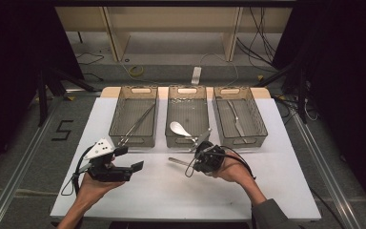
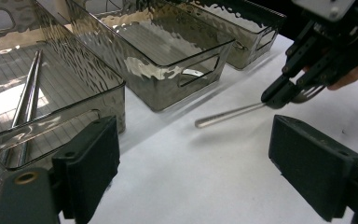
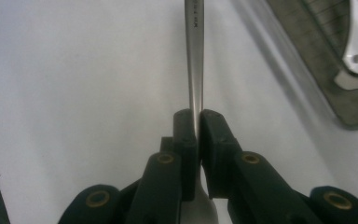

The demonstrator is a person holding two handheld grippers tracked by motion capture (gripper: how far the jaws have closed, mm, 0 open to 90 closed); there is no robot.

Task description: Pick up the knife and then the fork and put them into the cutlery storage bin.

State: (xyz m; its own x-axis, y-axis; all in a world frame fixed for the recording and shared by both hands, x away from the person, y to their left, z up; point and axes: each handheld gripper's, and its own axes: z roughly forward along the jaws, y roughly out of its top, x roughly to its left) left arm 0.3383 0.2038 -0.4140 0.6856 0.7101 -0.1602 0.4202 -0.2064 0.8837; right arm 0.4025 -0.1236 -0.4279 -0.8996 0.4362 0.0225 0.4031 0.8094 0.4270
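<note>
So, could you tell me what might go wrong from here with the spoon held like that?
The right gripper pinches the spoon near its bowl, so the long handle could pivot or slip out. Its free end points away from the middle bin and could sweep toward the open left gripper.

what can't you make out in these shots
- Working end of the thin silver utensil: right gripper view, hidden behind the shut right gripper; high view, behind the hand.
- Stamped mark on its handle: right gripper view, too small to read.
- Long metal chopsticks in the smoky clear plastic bin: left gripper view, tips cut off by the left gripper.
</note>
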